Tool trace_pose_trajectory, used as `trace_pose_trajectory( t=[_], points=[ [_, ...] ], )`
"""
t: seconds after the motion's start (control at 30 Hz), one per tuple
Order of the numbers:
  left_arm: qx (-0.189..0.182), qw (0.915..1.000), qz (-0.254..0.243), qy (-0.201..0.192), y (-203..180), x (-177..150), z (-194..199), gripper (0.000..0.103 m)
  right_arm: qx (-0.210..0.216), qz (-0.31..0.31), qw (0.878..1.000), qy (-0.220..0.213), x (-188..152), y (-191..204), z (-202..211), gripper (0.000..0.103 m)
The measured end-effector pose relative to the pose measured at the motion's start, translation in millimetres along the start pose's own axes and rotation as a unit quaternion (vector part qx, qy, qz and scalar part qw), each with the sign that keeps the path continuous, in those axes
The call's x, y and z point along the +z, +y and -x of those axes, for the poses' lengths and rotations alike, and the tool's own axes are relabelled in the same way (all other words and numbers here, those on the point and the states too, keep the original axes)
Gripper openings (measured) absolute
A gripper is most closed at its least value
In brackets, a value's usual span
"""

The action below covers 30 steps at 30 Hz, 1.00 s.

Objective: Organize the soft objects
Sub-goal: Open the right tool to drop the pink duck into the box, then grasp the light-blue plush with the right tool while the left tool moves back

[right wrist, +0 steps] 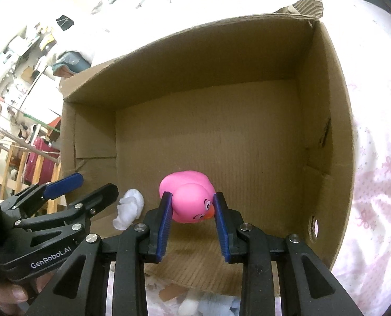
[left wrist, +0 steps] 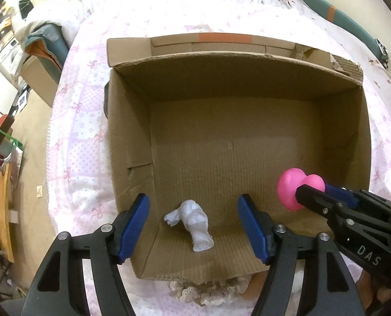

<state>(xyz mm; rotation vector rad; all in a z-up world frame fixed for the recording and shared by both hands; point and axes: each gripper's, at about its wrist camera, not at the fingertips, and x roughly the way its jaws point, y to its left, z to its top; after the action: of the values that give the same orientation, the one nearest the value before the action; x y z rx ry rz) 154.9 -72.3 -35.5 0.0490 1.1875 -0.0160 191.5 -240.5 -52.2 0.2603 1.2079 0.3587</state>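
An open cardboard box (left wrist: 132,137) (right wrist: 324,105) sits on a pink-patterned bed. A crumpled white soft object (left wrist: 194,223) (right wrist: 129,208) lies on the box floor near its front left corner. My left gripper (left wrist: 194,226) hangs above it, open, its blue pads apart and touching nothing. My right gripper (right wrist: 192,210) is shut on a pink rubber duck (right wrist: 188,197) (left wrist: 294,188), held over the box floor at the front right. In the left wrist view the right gripper (left wrist: 311,193) enters from the right with the duck at its tips.
The bed cover (left wrist: 77,142) surrounds the box. The bed's left edge drops to a floor with furniture and clutter (left wrist: 3,158). A frilly cloth (left wrist: 208,289) and other soft items (right wrist: 211,305) lie just in front of the box. A hand (right wrist: 8,297) holds the left gripper.
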Motion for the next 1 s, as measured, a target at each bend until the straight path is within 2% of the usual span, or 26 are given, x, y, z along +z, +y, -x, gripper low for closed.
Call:
trace_pose_trajectory(
  t=[0.1,0.13,0.17,0.2,0.23,0.63,1.0],
  points=[
    [-0.003,1.0,0.004,0.002,3.9,-1.3,4.7,0.067,0.003,-0.004,1.0,-0.008,-1.0,-1.0,5.8,0.033],
    [-0.004,1.0,0.005,0.001,4.7,-2.0,6.2,0.067,-0.001,-0.003,1.0,-0.011,-1.4,-1.1,7.8,0.04],
    [-0.004,1.0,0.005,0.0,5.3,-3.0,7.4,0.067,0.0,-0.004,1.0,-0.015,-1.9,-1.3,9.8,0.063],
    [-0.004,1.0,0.005,-0.002,9.1,-2.4,8.0,0.067,0.006,-0.007,1.0,-0.02,-2.7,-1.8,12.4,0.073],
    [-0.004,1.0,0.005,-0.002,10.8,-2.9,9.1,0.067,0.011,-0.011,1.0,-0.026,-3.5,-1.7,15.7,0.077],
    [-0.013,0.9996,0.017,-0.02,26.2,-14.4,34.8,0.067,0.005,-0.002,0.999,-0.048,-15.5,8.6,38.9,0.077],
    [-0.031,0.9979,0.046,-0.034,48.8,-33.5,62.2,0.067,0.016,-0.032,0.998,-0.055,-27.8,1.4,66.3,0.077]
  ],
)
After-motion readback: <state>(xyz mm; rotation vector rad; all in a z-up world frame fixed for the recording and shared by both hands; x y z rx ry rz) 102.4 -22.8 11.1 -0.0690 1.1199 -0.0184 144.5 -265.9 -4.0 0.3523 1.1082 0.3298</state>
